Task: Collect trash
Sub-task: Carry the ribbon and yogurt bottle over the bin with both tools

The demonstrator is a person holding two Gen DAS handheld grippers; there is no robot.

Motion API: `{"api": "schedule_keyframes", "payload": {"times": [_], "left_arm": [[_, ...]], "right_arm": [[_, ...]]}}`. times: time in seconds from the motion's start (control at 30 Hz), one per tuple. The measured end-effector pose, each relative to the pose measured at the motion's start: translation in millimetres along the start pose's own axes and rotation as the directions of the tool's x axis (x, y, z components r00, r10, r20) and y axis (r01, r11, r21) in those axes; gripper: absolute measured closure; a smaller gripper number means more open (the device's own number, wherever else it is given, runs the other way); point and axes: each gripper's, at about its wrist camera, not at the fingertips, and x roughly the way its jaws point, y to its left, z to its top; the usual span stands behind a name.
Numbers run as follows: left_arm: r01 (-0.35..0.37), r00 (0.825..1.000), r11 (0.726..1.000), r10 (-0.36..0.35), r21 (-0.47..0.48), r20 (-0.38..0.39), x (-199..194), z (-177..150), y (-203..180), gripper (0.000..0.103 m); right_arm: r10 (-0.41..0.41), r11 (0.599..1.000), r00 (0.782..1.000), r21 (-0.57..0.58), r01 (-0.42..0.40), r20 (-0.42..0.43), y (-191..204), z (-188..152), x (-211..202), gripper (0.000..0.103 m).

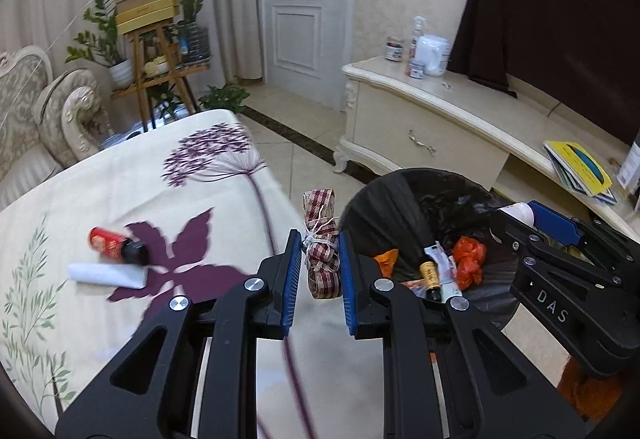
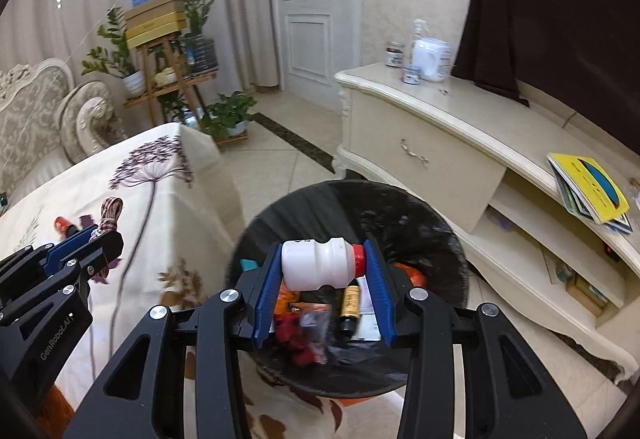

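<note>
Two grips: left gripper (image 1: pixel 320 263) pinches a tied ribbon bundle (image 1: pixel 320 251), right gripper (image 2: pixel 324 267) clamps a white bottle (image 2: pixel 320 265) over the lined bin (image 2: pixel 440 235) holding wrappers; "DAS" readable.

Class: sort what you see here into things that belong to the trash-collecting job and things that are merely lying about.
Job: ribbon bundle in left gripper; white bottle in right gripper; bin; red bottle; white tube.
Lying about: books; spray bottle; plants.

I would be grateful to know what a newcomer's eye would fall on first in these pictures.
Probably the white bottle with a red cap, clamped sideways in the right gripper above the black-lined trash bin. Next, the checkered ribbon bundle held in the left gripper at the flowered table's edge.
</note>
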Motion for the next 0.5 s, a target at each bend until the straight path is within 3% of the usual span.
{"api": "schedule_keyframes", "payload": {"times": [0.5], "left_arm": [[0.022, 0.999, 0.996, -0.019, 0.083, -0.034, 45, 15, -41, 0.084]], "right_arm": [[-0.032, 0.999, 0.999, 0.038, 0.032, -0.02, -27, 5, 26, 0.062]]}}
